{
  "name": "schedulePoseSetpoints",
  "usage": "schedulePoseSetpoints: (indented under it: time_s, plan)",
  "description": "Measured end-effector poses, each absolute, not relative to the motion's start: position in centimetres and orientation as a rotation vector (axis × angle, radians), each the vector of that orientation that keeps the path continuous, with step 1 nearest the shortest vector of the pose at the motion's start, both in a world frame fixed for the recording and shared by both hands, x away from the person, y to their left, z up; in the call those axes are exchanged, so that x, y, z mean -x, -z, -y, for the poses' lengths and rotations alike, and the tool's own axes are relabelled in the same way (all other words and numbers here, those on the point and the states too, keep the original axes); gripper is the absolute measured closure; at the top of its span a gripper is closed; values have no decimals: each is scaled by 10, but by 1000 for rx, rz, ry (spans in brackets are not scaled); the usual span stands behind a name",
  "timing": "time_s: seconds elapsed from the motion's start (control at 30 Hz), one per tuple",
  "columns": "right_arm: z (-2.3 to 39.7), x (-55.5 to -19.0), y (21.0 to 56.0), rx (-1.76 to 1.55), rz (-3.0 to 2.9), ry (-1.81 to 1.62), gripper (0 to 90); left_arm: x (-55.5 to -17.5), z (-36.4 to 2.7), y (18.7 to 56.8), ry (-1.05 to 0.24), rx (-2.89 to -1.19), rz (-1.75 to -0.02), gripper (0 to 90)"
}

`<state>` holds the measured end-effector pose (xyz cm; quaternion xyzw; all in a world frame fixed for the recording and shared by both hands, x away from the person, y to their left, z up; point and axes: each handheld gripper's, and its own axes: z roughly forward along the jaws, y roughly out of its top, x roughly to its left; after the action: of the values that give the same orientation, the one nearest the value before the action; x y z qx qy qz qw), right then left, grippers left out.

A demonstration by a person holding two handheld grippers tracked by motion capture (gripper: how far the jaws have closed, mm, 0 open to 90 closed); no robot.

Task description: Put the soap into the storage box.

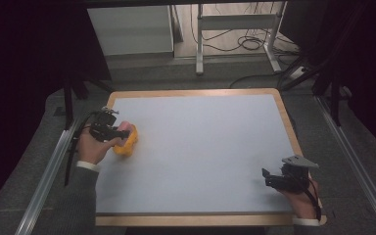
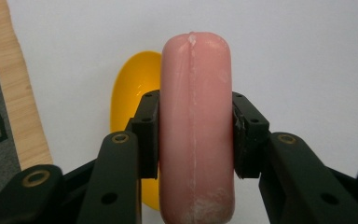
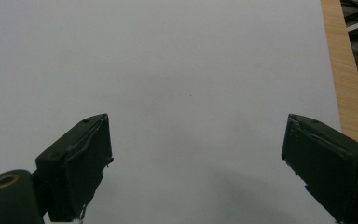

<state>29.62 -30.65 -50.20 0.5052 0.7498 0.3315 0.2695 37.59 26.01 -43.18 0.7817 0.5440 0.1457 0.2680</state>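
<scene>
My left gripper is shut on a pink sausage-shaped piece, its pads pressing both long sides. Below and behind the piece lies a yellow bowl-like object on the white table top. From above, the left gripper sits at the table's left side with the pink piece over the yellow object. My right gripper rests near the front right corner; in its own view the right gripper stands open with nothing between the jaws.
The white table top has a wooden rim. Metal rails run along both sides on the grey floor. A desk frame and cables stand beyond the far edge.
</scene>
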Motion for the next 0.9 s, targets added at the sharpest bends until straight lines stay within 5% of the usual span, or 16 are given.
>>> schedulePoseSetpoints:
  time_s: [0.9]
  plan:
    - [307, -297, 505, -1365, -2025, -878, 81, -395, -264, 480, -315, -2139, -1562, 602]
